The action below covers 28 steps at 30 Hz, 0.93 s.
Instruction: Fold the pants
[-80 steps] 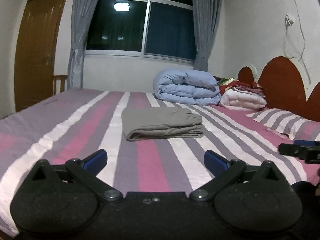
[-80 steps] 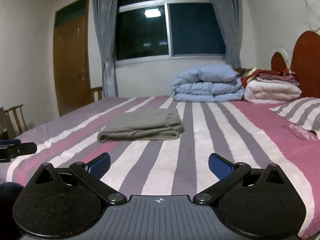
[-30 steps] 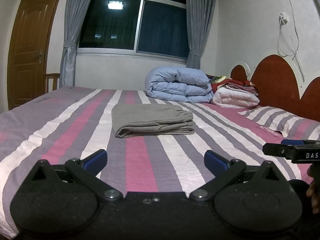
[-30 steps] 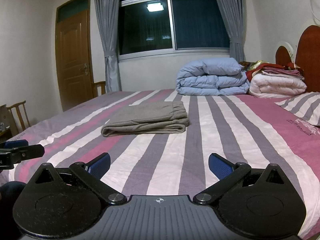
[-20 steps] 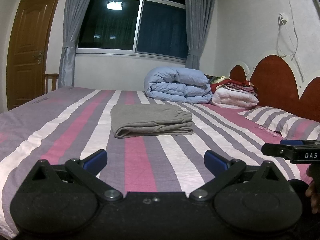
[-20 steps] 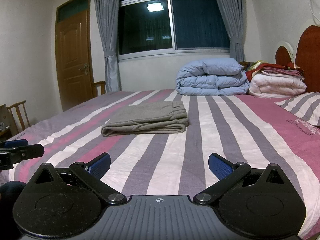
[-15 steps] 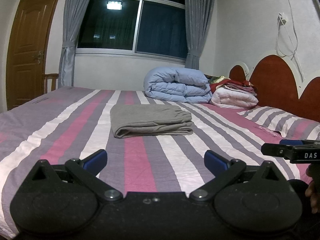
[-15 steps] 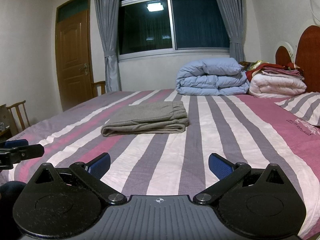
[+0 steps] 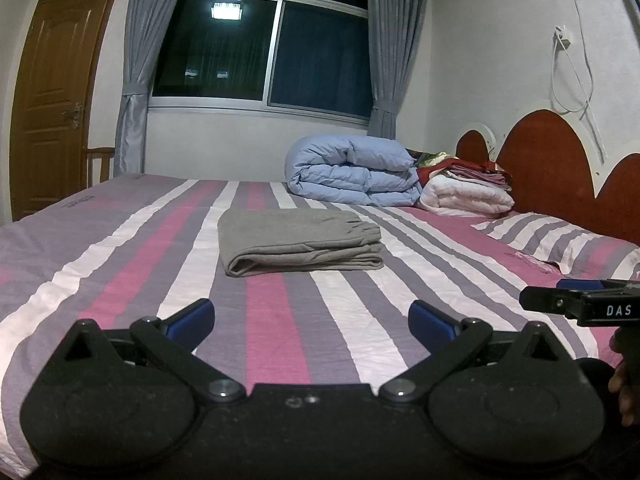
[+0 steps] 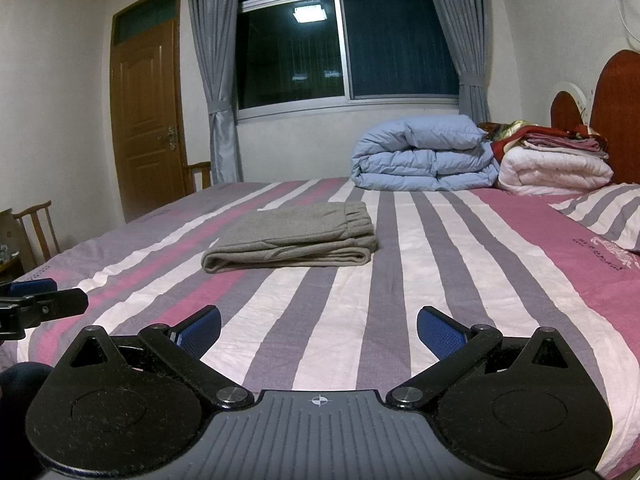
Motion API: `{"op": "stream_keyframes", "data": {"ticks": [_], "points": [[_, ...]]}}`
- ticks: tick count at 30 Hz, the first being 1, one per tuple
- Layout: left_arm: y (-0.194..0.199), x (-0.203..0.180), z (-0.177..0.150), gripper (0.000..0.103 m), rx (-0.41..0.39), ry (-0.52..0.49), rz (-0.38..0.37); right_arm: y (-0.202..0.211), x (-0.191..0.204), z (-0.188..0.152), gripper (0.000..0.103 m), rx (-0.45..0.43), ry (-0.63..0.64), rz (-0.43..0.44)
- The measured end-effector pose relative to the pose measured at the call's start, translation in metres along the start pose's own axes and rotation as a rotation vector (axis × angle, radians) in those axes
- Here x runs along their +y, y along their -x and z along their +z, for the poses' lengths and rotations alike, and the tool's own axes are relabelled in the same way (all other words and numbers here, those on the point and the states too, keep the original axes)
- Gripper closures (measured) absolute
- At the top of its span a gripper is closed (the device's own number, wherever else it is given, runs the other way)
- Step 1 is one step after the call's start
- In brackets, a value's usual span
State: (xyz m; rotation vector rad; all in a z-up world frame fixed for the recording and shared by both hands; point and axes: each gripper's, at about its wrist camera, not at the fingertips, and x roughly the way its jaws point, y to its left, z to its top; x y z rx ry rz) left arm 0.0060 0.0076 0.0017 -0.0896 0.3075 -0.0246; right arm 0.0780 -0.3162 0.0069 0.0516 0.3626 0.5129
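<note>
While both tools gape empty, folded pants lie on the bed.

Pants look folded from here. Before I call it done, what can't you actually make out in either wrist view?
- Pants: the far edge and underside are hidden by the fold itself in both views.
- Bed: its near edge is cut off behind the left gripper and the right gripper.
- Print on the pillow: too small to read.
- Stack beside the blue duvet: partly hidden behind it.
</note>
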Motion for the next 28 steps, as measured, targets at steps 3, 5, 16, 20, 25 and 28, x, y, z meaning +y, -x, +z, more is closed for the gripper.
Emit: {"op": "stream_keyframes", "data": {"ticks": [3, 5, 16, 20, 25, 28], "points": [[0.0003, -0.0004, 0.0002, 0.006, 0.001, 0.001, -0.004, 0.0, 0.0007, -0.0001, 0.0, -0.001, -0.001, 0.0], [0.0012, -0.0016, 0.0008, 0.006, 0.0, 0.0, -0.007, 0.0, 0.0013, -0.0002, 0.0, 0.0, -0.001, -0.001], [0.0012, -0.0031, 0.001, 0.006, -0.004, -0.002, -0.008, 0.0001, 0.0013, -0.0001, 0.0, -0.001, -0.001, -0.001], [0.0015, -0.0045, 0.0027, 0.006, -0.017, -0.006, -0.024, 0.0002, 0.0017, -0.0001, 0.0, 0.0, -0.001, -0.001], [0.0023, -0.0043, 0.0025, 0.006, -0.035, -0.013, -0.029, 0.0008, 0.0024, -0.0001, 0.0, -0.001, 0.0, -0.002], [0.0006, -0.003, 0.0022, 0.006, -0.033, -0.011, -0.032, 0.0004, 0.003, -0.0002, 0.0, 0.0, -0.002, -0.003]]}}
